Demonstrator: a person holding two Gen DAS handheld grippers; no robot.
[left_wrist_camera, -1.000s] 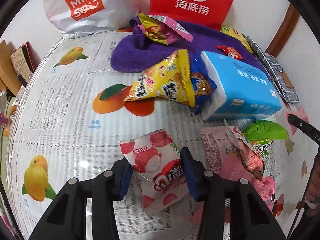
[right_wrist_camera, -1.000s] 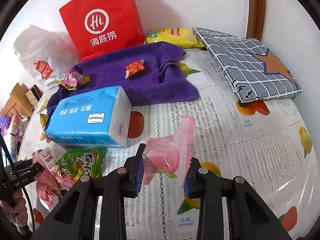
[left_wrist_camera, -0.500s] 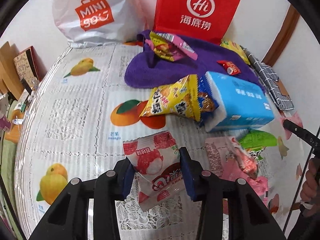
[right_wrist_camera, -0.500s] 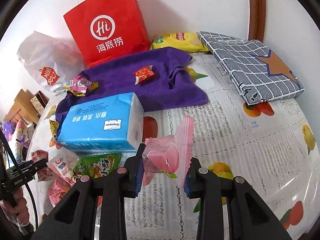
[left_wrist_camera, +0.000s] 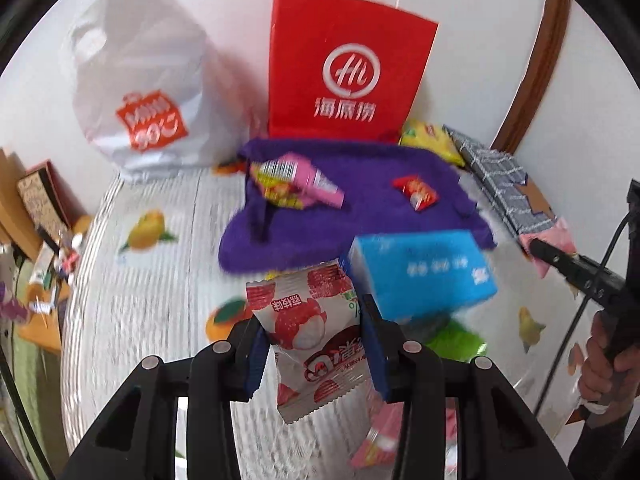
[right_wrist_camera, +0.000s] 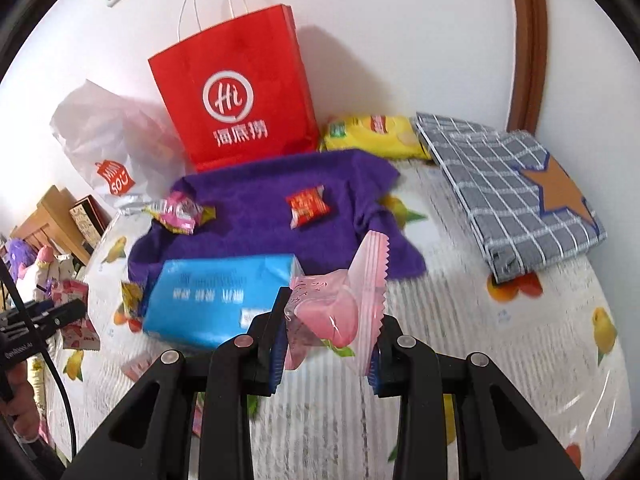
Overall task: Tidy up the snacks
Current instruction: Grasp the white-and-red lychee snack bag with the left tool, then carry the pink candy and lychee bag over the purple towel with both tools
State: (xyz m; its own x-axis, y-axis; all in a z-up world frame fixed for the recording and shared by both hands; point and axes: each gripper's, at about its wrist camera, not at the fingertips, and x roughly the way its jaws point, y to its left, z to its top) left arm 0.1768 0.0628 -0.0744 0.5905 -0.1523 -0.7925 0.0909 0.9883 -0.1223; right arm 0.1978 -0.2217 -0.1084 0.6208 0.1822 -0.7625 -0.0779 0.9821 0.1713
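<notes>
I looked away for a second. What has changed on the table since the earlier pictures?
Both grippers rose. The left gripper lifted the lychee snack packet off the tablecloth; the right gripper raised its pink packet. Tissue pack, purple towel and red bag stayed put.

Two fisheye views looked forward and steeply down along my two hand-held grippers, from close over the tabletop.

My left camera faced the red paper bag at the wall from the left side; my right camera faced the same bag from further right. Both shared the purple towel, the blue tissue pack and the white plastic bag, and each caught the other hand-held gripper at its edge.
</notes>
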